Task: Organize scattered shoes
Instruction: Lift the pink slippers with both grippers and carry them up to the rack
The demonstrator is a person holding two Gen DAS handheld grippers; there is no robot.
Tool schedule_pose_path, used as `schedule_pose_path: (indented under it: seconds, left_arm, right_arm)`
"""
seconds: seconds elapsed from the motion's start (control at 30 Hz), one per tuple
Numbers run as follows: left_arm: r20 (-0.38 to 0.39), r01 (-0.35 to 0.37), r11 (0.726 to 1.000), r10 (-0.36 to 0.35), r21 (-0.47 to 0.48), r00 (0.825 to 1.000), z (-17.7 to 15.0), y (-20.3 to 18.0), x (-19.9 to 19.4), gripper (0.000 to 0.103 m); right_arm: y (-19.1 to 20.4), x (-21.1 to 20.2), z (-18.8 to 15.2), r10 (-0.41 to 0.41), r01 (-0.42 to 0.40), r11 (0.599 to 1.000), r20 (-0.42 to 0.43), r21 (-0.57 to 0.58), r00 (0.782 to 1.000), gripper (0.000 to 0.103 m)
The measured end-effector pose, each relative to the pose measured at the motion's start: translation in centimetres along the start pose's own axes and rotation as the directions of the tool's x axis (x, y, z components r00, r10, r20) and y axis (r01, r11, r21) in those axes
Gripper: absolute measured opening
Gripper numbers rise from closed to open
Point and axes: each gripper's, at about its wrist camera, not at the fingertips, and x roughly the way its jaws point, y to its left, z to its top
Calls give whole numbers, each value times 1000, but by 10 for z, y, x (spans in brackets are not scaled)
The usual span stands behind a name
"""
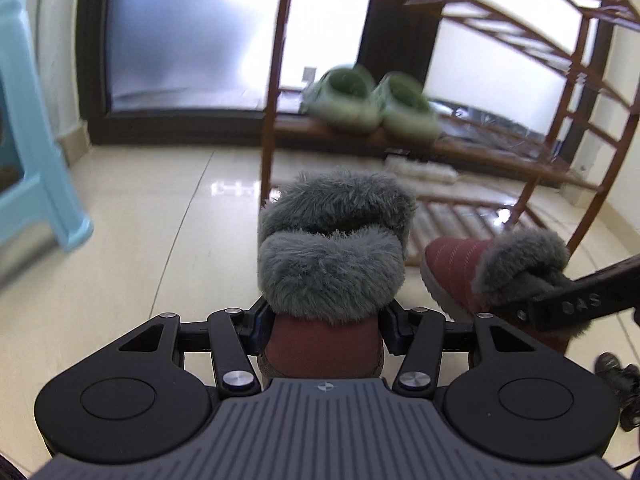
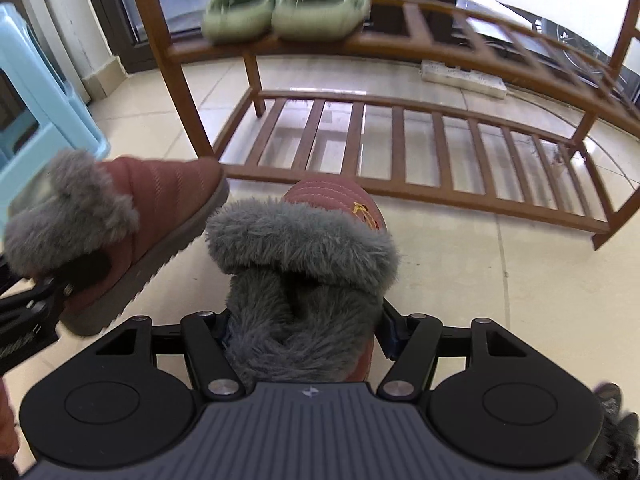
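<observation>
The left gripper (image 1: 324, 332) clamps the heel of one red fur-lined slipper (image 1: 328, 248), its jaws pressed against both sides just below the grey fur collar, the toe pointing away from it. The right gripper (image 2: 304, 336) grips the matching slipper (image 2: 308, 256) the same way at the heel. Both slippers hang clear of the tiled floor (image 2: 460, 272), side by side, each visible at the edge of the other camera's view.

Ahead of both grippers stands the wooden shoe rack (image 2: 400, 188). A pair of green clogs (image 2: 284, 4) already sits on its upper shelf, toward the left end, so that part of the tidying looks finished. The slatted bottom shelf directly in front of the grippers is bare. What remains, it seems, is setting the red pair down on the rack.
</observation>
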Motion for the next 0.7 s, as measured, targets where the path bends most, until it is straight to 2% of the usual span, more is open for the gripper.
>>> schedule_pose_path:
  seconds: [0.33,0.5,0.7]
  left_arm:
    - [94,59,997,-64,50,994,117,-53,-90,55]
    - [163,95,991,-109,91,981,182,-91,-141,55]
    - [226,130,985,-152,110,962,245,-130,-181,55]
  right_arm:
    - [-33,-166,57,-17,16,999,42,36,999,69]
    - [-52,-263,92,-11,8,999,85,38,996,69]
    - [-67,-348,135,-49,47,999,148,18,988,69]
